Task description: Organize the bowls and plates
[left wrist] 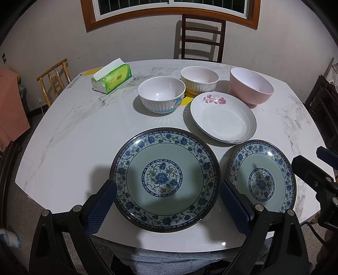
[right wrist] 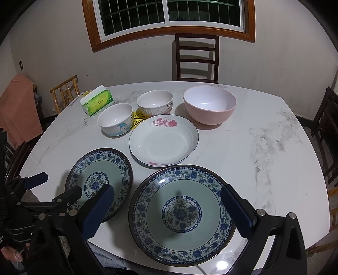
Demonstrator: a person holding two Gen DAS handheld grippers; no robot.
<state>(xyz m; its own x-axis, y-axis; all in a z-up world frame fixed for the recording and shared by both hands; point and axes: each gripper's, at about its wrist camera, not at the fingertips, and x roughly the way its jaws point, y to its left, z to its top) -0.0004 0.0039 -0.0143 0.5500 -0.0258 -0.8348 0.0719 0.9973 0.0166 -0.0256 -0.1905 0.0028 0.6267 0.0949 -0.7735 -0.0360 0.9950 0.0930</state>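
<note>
Both grippers' fingers [left wrist: 103, 203] [right wrist: 236, 211] spread empty over three plates [left wrist: 164, 179], three bowls [left wrist: 161, 94], perhaps tissues [left wrist: 112, 79].

Marble-patterned white table [right wrist: 264, 148] fills the middle, green tissue box [right wrist: 97, 103] sitting at its far left corner. Dark wooden chair [right wrist: 196, 57] at the far side beneath a wood-framed barred window [right wrist: 169, 14]. Light wooden chair [right wrist: 65, 93] stands far left.
</note>
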